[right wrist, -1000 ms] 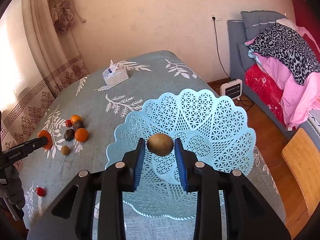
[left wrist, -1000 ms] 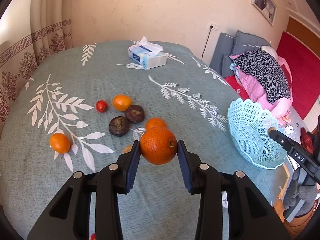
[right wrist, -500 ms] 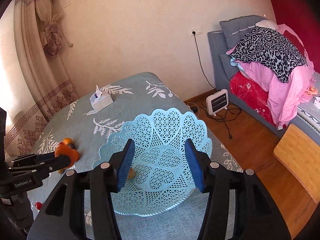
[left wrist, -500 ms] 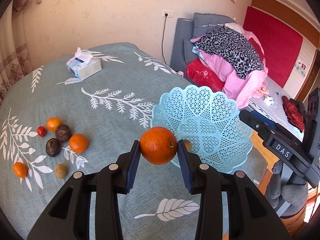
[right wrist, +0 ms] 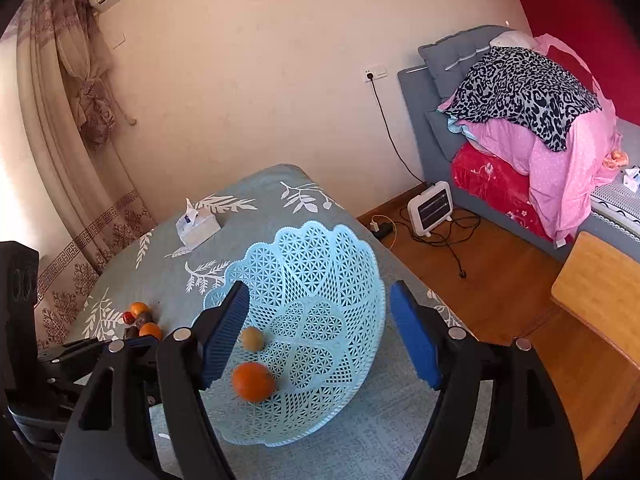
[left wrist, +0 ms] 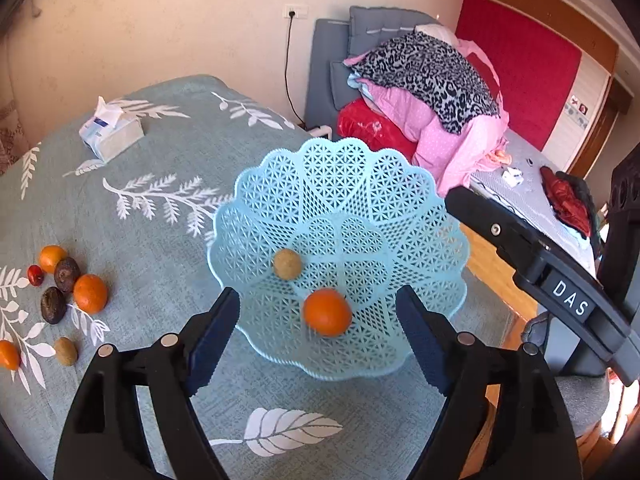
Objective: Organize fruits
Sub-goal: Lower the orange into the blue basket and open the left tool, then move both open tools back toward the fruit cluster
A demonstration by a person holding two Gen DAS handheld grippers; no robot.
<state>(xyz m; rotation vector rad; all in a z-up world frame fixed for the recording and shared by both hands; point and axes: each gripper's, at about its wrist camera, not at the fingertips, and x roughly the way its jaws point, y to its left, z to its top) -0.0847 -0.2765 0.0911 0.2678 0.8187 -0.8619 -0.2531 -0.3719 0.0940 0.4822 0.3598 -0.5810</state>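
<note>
A light blue lattice basket (left wrist: 360, 184) stands at the table's right edge and holds an orange (left wrist: 327, 312) and a brown kiwi (left wrist: 287, 264). My left gripper (left wrist: 318, 338) is open and empty just above the basket's near rim. My right gripper (right wrist: 320, 332) is open and empty above the same basket (right wrist: 328, 264), where the orange (right wrist: 253, 381) and kiwi (right wrist: 252, 338) also show. Loose fruit lies on the cloth at the left: oranges (left wrist: 90, 293), dark fruits (left wrist: 53, 305), a small red fruit (left wrist: 35, 275) and a second kiwi (left wrist: 66, 351).
A tissue box (left wrist: 112, 136) sits at the far side of the teal leaf-print table (left wrist: 168, 240). A bed with piled bedding (left wrist: 432, 92) is beyond the table. A heater (right wrist: 430, 208) and cables lie on the wooden floor. A wooden stool (right wrist: 600, 292) stands right.
My left gripper opened and let the orange drop into the basket beside the kiwi. My right gripper pulled back and up, staying open.
</note>
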